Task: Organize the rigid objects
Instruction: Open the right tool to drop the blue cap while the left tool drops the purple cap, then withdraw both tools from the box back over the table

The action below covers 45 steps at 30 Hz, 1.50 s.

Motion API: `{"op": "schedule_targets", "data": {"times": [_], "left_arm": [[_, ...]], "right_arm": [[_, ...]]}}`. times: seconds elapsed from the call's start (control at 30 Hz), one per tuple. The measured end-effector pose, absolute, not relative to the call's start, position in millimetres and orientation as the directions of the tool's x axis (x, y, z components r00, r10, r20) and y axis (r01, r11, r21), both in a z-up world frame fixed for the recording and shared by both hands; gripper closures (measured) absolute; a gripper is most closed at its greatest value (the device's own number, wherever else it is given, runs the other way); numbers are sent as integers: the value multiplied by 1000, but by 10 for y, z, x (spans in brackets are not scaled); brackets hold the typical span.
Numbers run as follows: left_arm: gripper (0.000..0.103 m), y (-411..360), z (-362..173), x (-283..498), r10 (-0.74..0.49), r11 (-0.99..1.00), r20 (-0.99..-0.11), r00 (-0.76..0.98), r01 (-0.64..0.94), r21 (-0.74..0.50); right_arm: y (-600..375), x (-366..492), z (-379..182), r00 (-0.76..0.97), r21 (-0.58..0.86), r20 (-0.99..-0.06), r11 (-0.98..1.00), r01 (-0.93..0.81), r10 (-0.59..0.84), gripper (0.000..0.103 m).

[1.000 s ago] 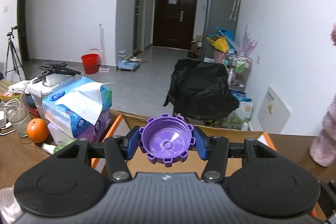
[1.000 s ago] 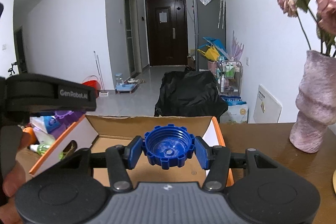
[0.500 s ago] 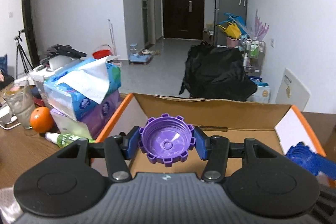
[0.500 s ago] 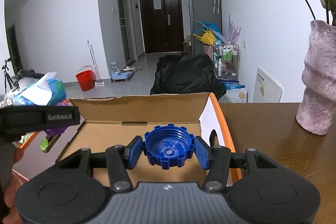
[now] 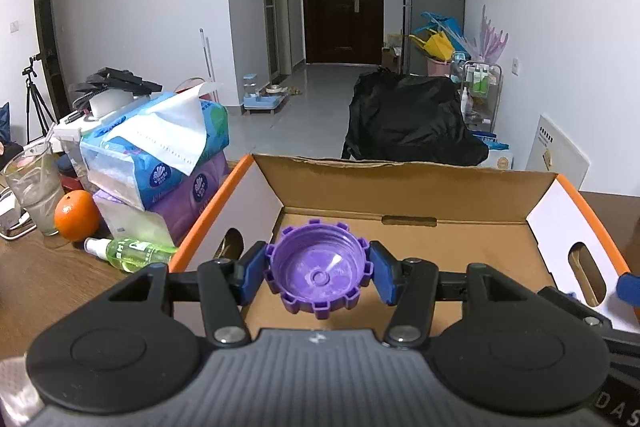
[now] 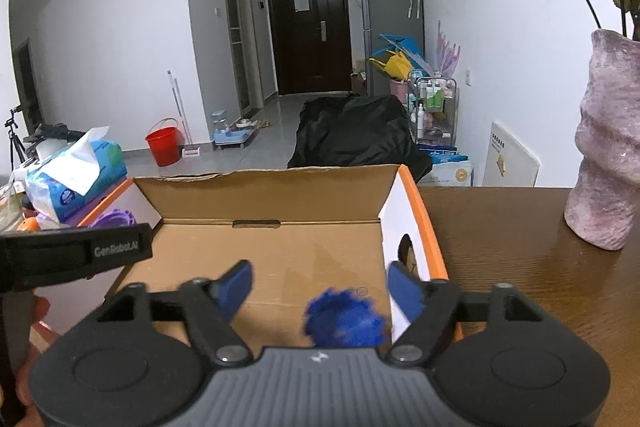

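Observation:
My left gripper (image 5: 319, 269) is shut on a purple ridged cap (image 5: 318, 277), held over the left part of an open cardboard box (image 5: 400, 183) with orange rims. My right gripper (image 6: 320, 287) is open over the same box (image 6: 280, 195). A blue ridged cap (image 6: 346, 323), blurred, lies free below and between its fingers near the box's right wall. The left gripper's body (image 6: 76, 255) and the purple cap (image 6: 112, 219) show at the left of the right wrist view.
Tissue packs (image 5: 160, 155), an orange (image 5: 76, 215), a green spray bottle (image 5: 132, 251) and a glass (image 5: 34, 187) stand left of the box. A pink vase (image 6: 604, 155) with flowers stands on the wooden table (image 6: 520, 239) to the right.
My right gripper opened and the blue cap dropped out of it into the box. My left gripper moved further over the box, still holding the purple cap.

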<state>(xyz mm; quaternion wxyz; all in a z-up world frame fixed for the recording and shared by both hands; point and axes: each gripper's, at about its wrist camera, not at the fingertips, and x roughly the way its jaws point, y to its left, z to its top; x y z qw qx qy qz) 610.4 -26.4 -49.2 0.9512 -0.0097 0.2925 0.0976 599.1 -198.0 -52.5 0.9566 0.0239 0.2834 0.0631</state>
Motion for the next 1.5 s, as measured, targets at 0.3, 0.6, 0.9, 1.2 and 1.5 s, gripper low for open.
{"op": "schedule_targets", "data": {"times": [0.3, 0.6, 0.9, 1.2, 1.5], "left_arm": [[0, -275, -458, 6037, 218, 974, -528, 820, -214, 70], [0, -250, -481, 6020, 229, 972, -541, 810, -224, 76], [0, -215, -520, 5935, 239, 969, -545, 804, -233, 81], [0, -147, -504, 5706, 224, 971, -539, 812, -231, 55], [0, -128, -485, 5436, 187, 979, -542, 819, -204, 30]], "right_arm": [[-2027, 5966, -505, 838, 74, -536, 994, -77, 105, 5], [-2051, 5958, -509, 837, 53, -541, 997, -57, 76, 2], [-2063, 5855, -495, 840, 31, -539, 998, -51, 60, 1], [-2094, 5617, -458, 845, 21, -533, 999, -43, 47, 1], [-2116, 5391, -436, 848, 20, -528, 999, -40, 45, 1]]}}
